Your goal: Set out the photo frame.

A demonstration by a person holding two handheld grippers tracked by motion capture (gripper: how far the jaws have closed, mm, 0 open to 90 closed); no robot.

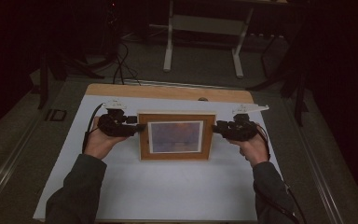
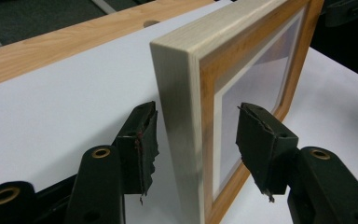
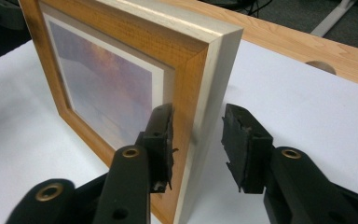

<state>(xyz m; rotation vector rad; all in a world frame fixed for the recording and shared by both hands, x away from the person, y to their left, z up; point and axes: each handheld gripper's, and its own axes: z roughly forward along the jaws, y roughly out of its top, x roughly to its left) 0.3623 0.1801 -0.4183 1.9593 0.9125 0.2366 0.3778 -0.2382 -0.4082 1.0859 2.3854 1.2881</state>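
Observation:
A wooden picture frame with a pale outer edge and a purple-orange picture stands upright on the white sheet. My left gripper reaches its left edge, my right gripper its right edge. In the left gripper view the frame sits between the pads of the left gripper, with a gap on each side. In the right gripper view the right gripper straddles the frame. One pad lies close against the front; the other stands clear of the back.
The sheet covers a wooden tabletop with a small hole near its far edge. Beyond the table are a white stand's legs and cables on the dark floor. A person's sleeves come in from the bottom.

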